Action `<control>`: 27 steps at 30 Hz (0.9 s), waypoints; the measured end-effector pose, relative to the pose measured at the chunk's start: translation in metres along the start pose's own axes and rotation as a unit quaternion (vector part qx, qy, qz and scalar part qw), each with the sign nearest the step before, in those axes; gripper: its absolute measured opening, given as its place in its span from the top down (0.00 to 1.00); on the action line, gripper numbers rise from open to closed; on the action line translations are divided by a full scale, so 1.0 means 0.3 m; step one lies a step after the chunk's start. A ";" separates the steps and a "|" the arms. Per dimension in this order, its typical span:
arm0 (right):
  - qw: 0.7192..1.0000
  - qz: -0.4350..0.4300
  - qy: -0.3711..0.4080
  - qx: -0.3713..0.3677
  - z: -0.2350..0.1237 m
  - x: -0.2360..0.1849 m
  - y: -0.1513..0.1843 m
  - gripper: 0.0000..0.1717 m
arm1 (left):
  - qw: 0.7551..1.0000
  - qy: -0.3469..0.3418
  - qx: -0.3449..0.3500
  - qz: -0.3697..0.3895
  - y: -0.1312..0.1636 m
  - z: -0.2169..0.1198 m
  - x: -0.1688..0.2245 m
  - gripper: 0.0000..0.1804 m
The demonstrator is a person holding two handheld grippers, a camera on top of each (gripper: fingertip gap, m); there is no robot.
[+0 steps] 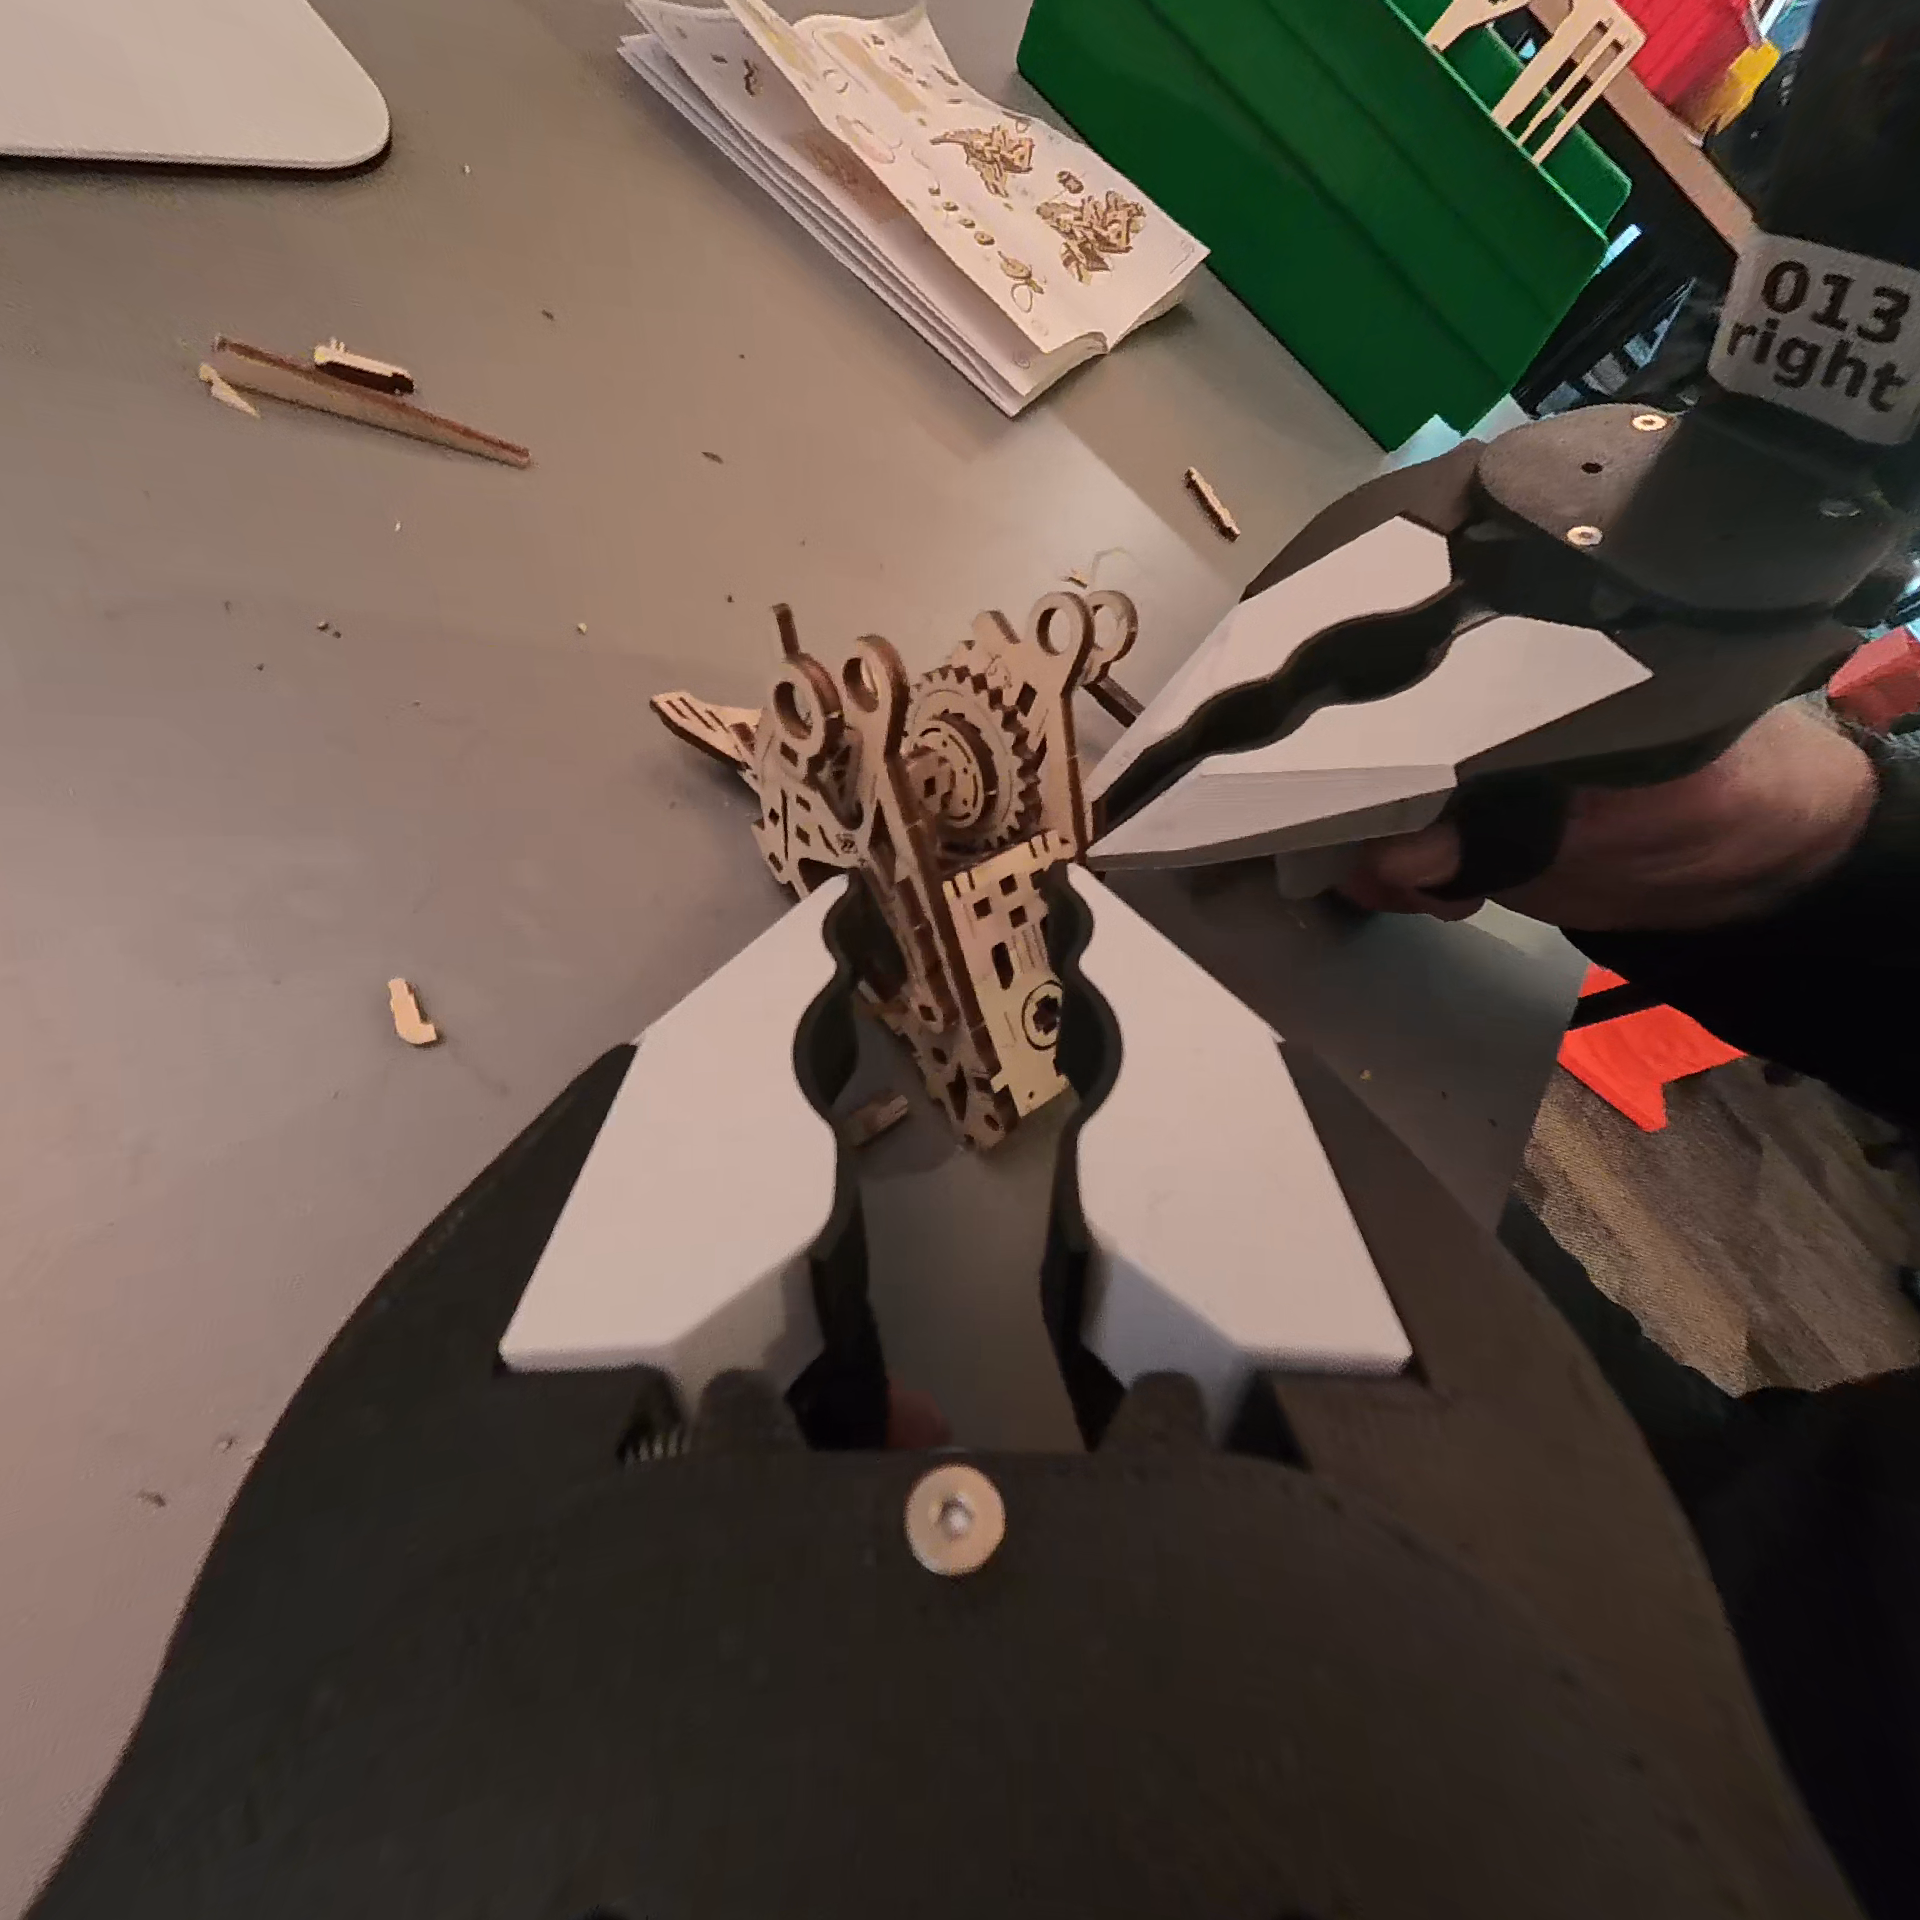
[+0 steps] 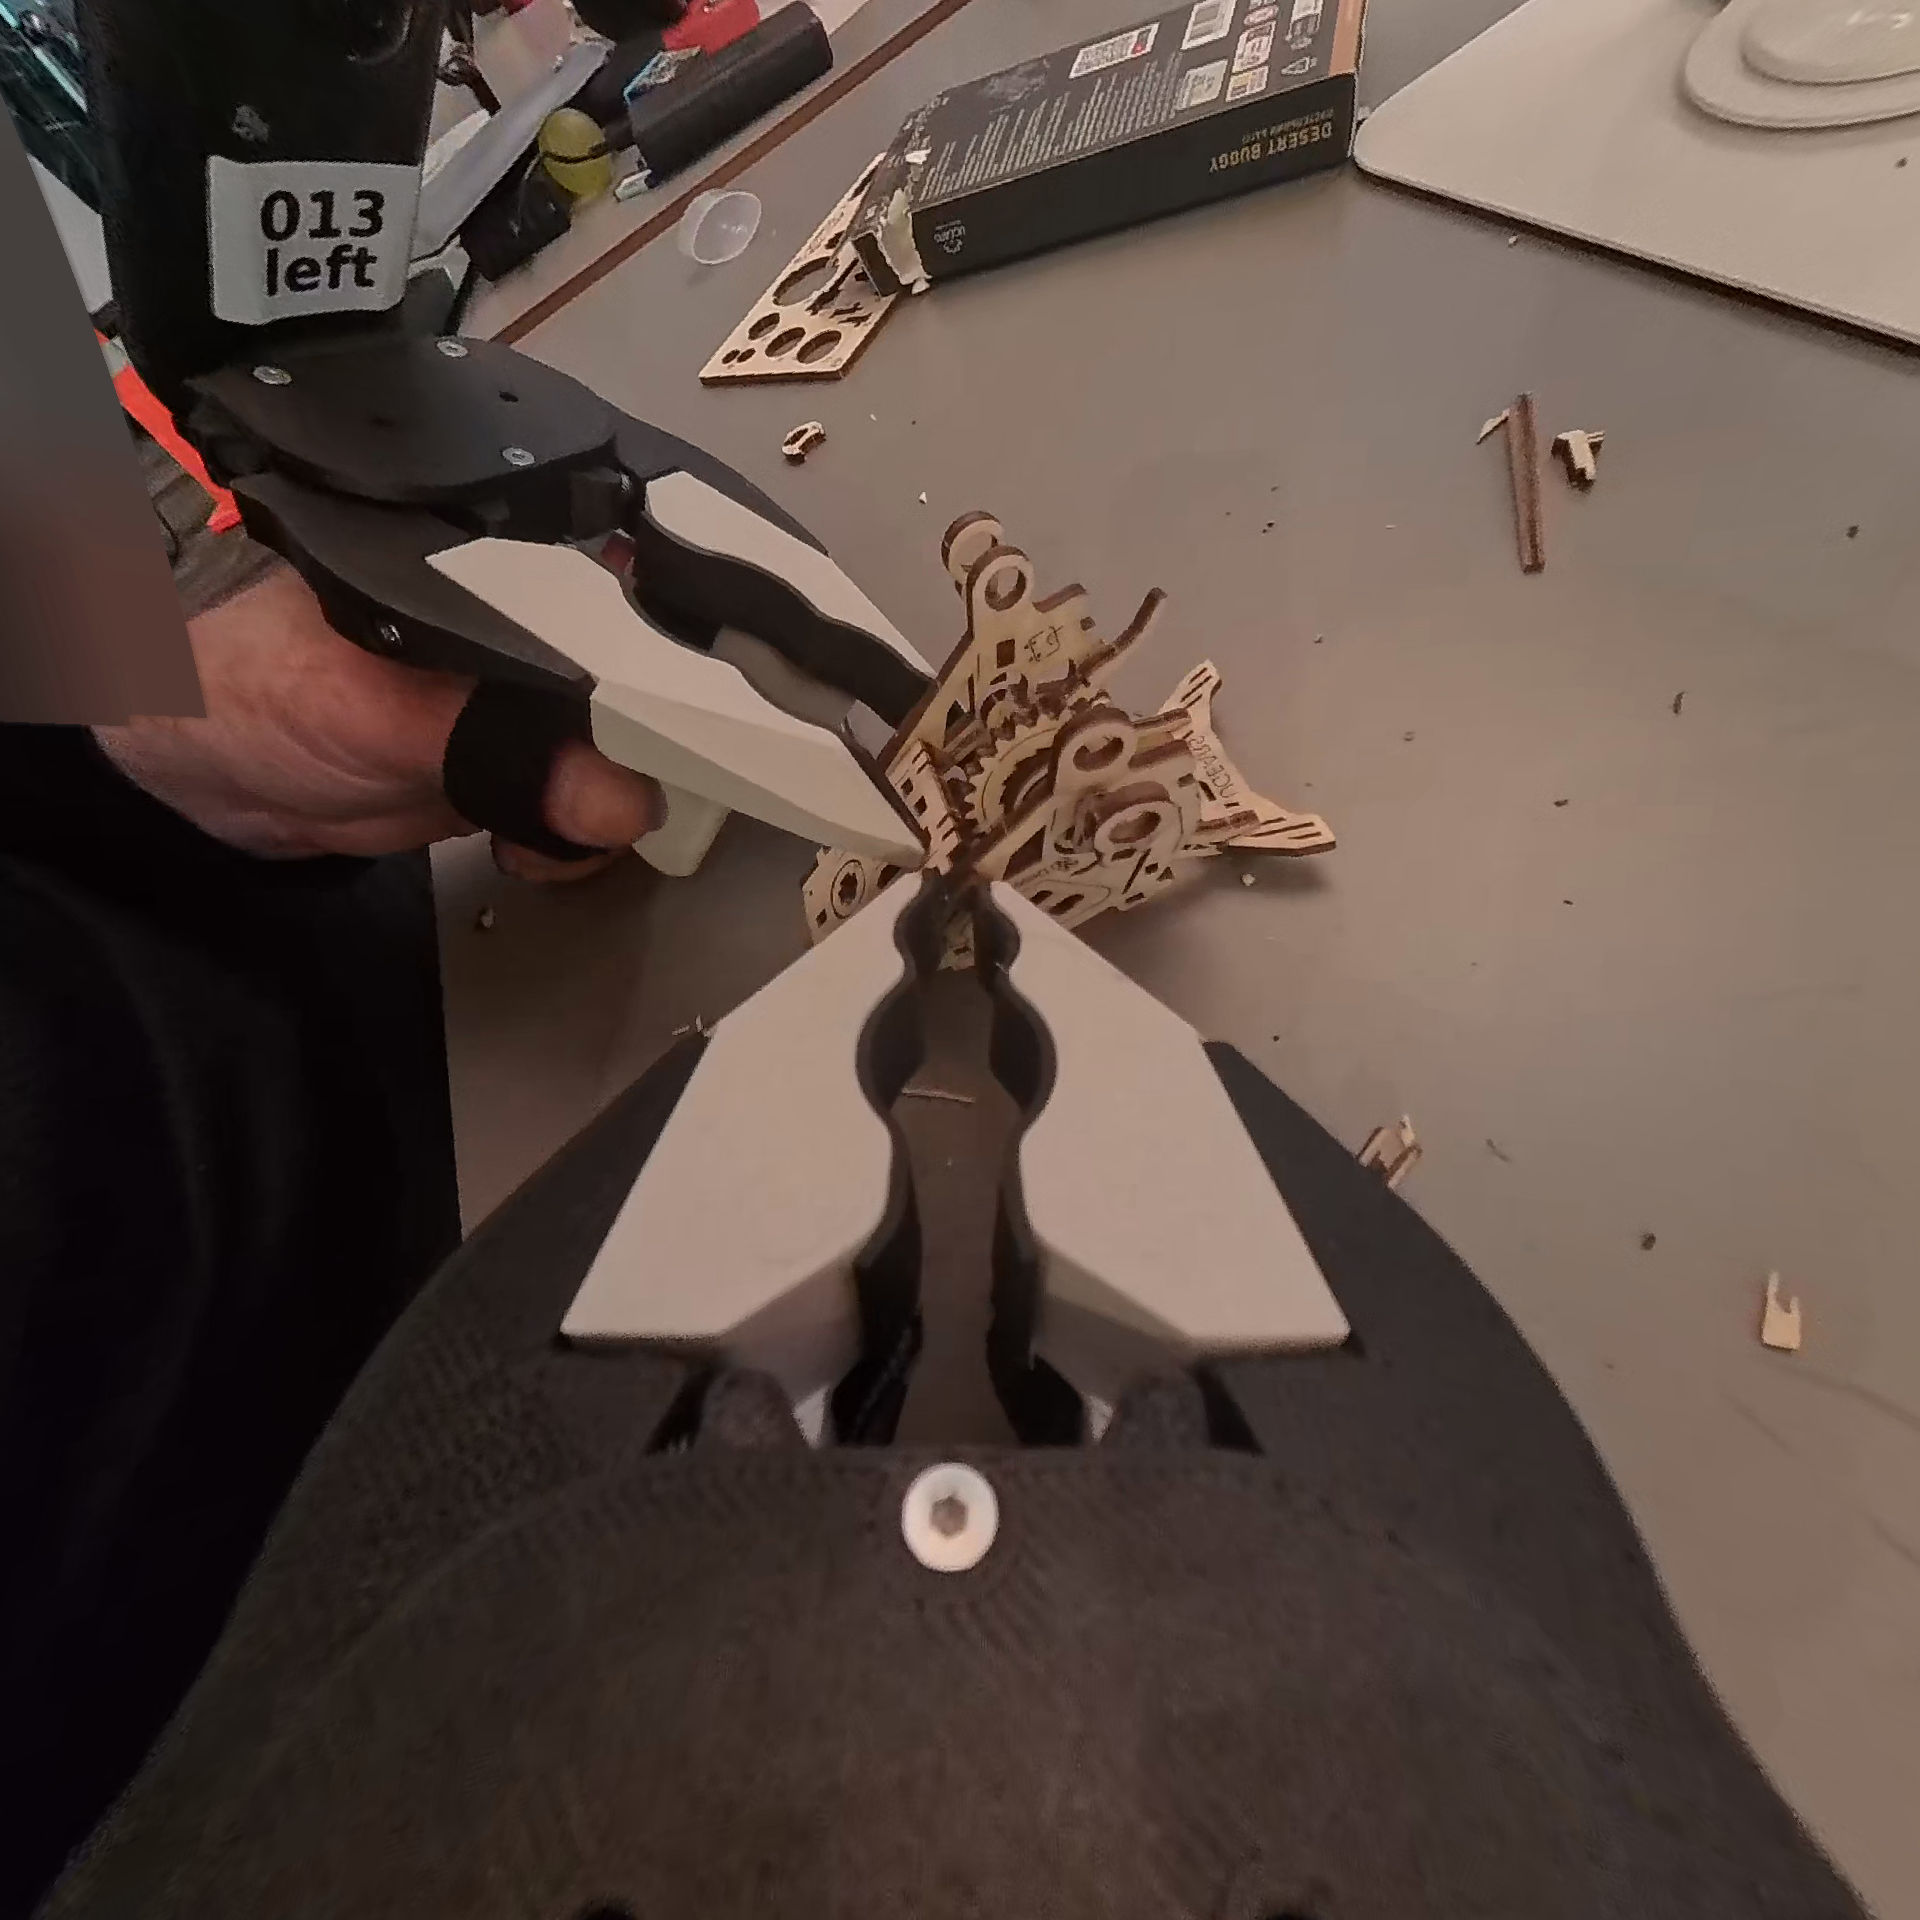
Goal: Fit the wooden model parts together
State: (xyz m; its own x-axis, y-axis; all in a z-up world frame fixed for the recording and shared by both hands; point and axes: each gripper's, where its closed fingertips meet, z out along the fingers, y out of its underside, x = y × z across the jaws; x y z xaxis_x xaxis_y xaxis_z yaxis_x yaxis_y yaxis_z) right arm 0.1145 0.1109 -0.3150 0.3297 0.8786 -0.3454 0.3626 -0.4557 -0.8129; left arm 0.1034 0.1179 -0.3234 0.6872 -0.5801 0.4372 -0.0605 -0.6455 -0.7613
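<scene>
left gripper (image 1: 956, 883) jaws clamping wooden model (image 1: 935, 831) | right gripper (image 2: 951, 883) jaws pinching it | grey table (image 1: 416, 675) littered

Two wrist cameras, aimed at one spot from nearly opposite sides

From the left wrist view we look forward and down along the left gripper (image 1: 956, 883), close above the grey table (image 1: 312, 831), facing the instruction booklet (image 1: 935, 197) and green bin (image 1: 1351, 208) at its far edge; from the right wrist view we look along the right gripper (image 2: 961, 894), just as close, facing the dark box (image 2: 1132, 135). We share the wooden model (image 1: 935, 810) at mid-frame, and each view catches the other gripper coming in from the side.
</scene>
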 end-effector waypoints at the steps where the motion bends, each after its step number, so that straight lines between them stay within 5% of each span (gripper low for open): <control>1: 1.000 -0.005 0.003 0.000 0.001 -0.001 0.000 0.99 | 1.000 -0.004 0.000 0.002 0.000 0.001 -0.002 0.82; 27: 1.000 0.001 0.018 0.013 -0.019 0.050 -0.028 0.96 | 0.999 -0.017 0.016 0.021 -0.032 -0.015 -0.036 0.83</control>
State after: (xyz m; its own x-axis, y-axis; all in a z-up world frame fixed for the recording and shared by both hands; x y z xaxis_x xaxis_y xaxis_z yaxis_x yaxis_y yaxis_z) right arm 0.1215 0.1271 -0.3107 0.3617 0.8720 -0.3297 0.3400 -0.4527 -0.8243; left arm 0.0933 0.1279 -0.3186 0.7091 -0.5890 0.3876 -0.0673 -0.6038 -0.7943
